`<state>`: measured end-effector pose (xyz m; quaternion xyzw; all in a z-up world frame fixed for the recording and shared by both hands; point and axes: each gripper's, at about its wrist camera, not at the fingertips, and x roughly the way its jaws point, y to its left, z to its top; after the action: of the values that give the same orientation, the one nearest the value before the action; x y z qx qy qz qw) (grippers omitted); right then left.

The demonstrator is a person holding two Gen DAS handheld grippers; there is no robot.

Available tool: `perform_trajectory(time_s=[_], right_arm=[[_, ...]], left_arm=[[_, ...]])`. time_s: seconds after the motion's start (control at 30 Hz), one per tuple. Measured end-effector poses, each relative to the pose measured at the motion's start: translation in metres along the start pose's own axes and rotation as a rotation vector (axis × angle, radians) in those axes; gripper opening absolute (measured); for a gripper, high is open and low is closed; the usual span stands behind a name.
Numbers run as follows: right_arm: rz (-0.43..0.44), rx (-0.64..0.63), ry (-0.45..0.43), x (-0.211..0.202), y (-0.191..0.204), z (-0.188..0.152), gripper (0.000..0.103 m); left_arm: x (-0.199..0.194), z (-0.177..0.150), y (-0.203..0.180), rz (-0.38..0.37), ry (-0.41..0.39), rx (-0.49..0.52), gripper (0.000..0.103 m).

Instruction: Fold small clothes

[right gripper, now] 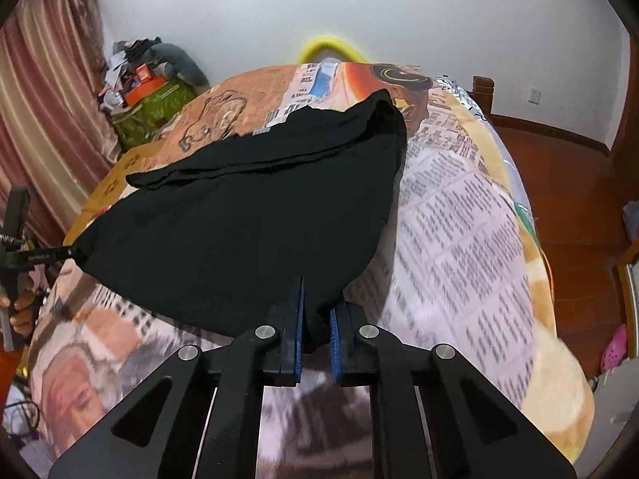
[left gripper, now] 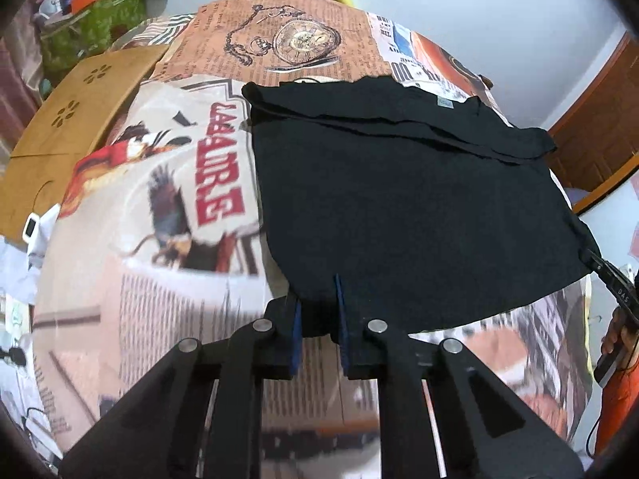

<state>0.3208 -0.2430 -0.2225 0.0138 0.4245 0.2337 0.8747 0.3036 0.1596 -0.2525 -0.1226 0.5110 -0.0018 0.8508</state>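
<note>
Currently: black garment [left gripper: 399, 199] spread on patterned bedcover [left gripper: 159, 239], far edge already doubled over into a band near the top. Near hem lifted off the cover at two corners.

Left gripper [left gripper: 317, 311] clamped on near-left corner of hem, blue pads [left gripper: 297, 327] pinching a small bunch of cloth. Right gripper [right gripper: 317, 311] clamped likewise on near-right corner; also seen at the right edge of the left wrist view, holding a taut point of fabric. No earlier frame to compare, so no comment on jaw motion.

Risks from here, judged only:
- Shallow bite on both sides, only a tuck of hem between pads. Could slip out once the hem is carried toward the far edge, dropping one corner and skewing the fold.
- Uneven travel of the two hands: diagonal crease, edges misaligned with the doubled band.
- Pulling hands too far apart: stretched hem, garment dragged across the cover, existing fold undone.
- Too little tension: middle sagging, bunching underneath on landing.
- Bedcover soft and slightly domed; possibly snagged in a pad, cannot tell from either view.
</note>
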Motion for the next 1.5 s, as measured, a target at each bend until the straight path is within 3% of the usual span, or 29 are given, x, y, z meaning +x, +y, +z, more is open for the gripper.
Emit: perform_trajectory(time_s=[0.33,0.57,0.73,0.8,0.9,1.13,1.43,1.5], right_arm=[[0.015,0.008,0.042,-0.013,0.009,-0.034,0.009],[-0.001,-0.026,0.100,-0.006,0.015,-0.049,0.009],[-0.032,-0.010,0.112,-0.010,0.011,-0.047,0.015],[-0.055,-0.010,0.087,-0.019,0.011,-0.045,0.025],[-0.094,-0.034,0.016,-0.033,0.011,-0.035,0.039],[-0.068,-0.069,-0.040,-0.026,0.016,-0.005,0.040],[-0.026,-0.144,0.024,0.027,0.031,0.019,0.040],[-0.019,-0.167,0.042,0.041,0.034,0.023,0.040]], left_arm=[[-0.026,-0.052,0.003,0.001,0.015,0.021,0.015],[-0.034,-0.064,0.008,0.066,0.003,0.032,0.018],[-0.046,-0.050,0.005,0.157,-0.047,0.069,0.022],[-0.051,-0.041,0.004,0.170,-0.079,0.077,0.039],[-0.059,-0.024,0.002,0.160,-0.132,0.071,0.048],[-0.029,0.011,-0.017,0.123,-0.099,0.092,0.048],[0.037,0.038,-0.045,0.107,0.009,0.170,0.049],[0.049,0.046,-0.050,0.089,0.022,0.183,0.054]])
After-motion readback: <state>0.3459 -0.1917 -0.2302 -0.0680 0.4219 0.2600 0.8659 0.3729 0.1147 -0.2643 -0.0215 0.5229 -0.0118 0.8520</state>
